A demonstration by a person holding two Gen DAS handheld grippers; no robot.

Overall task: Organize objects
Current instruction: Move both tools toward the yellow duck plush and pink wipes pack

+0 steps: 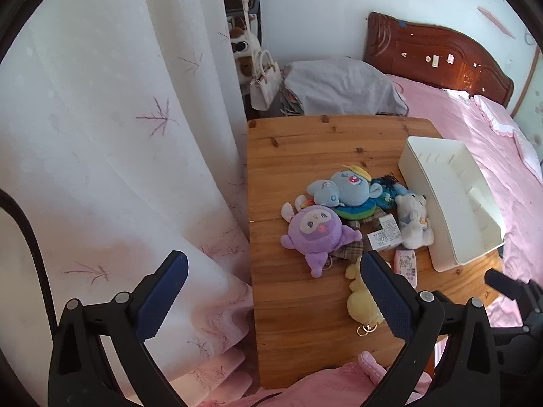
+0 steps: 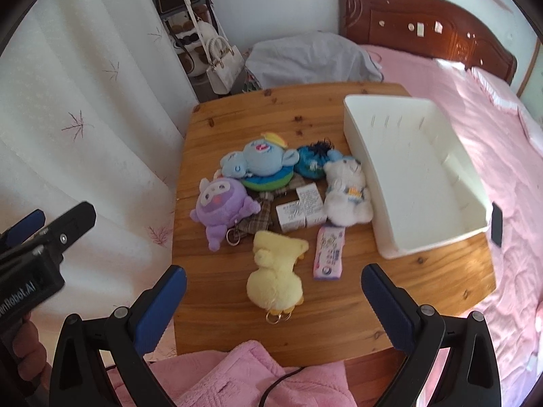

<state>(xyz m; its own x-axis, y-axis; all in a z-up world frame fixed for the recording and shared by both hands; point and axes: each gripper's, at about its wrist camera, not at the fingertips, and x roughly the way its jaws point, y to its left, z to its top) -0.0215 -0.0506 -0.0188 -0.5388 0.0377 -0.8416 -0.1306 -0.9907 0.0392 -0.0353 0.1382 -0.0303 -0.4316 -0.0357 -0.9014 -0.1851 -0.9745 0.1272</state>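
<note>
- A pink bed (image 2: 475, 129) fills the right of the room, its dark headboard (image 2: 424, 23) against the wall; a white curtain (image 2: 85, 118) hangs at the left.
- A wooden table (image 2: 339, 305) stands between them, carrying every object to be sorted.
- A white bin (image 2: 420, 176) sits on the table's right side, empty, its near corner close to the table edge beside the bed.
- Soft toys lie heaped at the centre, touching one another: a purple plush (image 2: 220, 203) at the left, a blue plush (image 2: 261, 161) behind it, a white bear (image 2: 346, 193) just beside the bin.
- A yellow duck (image 2: 275, 271) lies nearest the camera, apart from the heap, a metal ring at its tail end.
- Small white boxes (image 2: 302, 210) rest between the purple plush and the bear; a pink packet (image 2: 329, 251) lies just in front of them.
- The right gripper (image 2: 274, 308) hovers above the duck, jaws wide apart, nothing between them.
- The left gripper (image 1: 273, 298) hangs at the table's left edge by the curtain, jaws likewise wide and empty.
- Judged risks: the toys overlap, so a pinch on one could drag a neighbour or scatter the boxes.
- The plush will squash under the pads, so a shallow pinch may slip off.
- The duck's ring could snag on the way to the bin.
- A nudge from the right gripper might push the light bin towards the edge.
</note>
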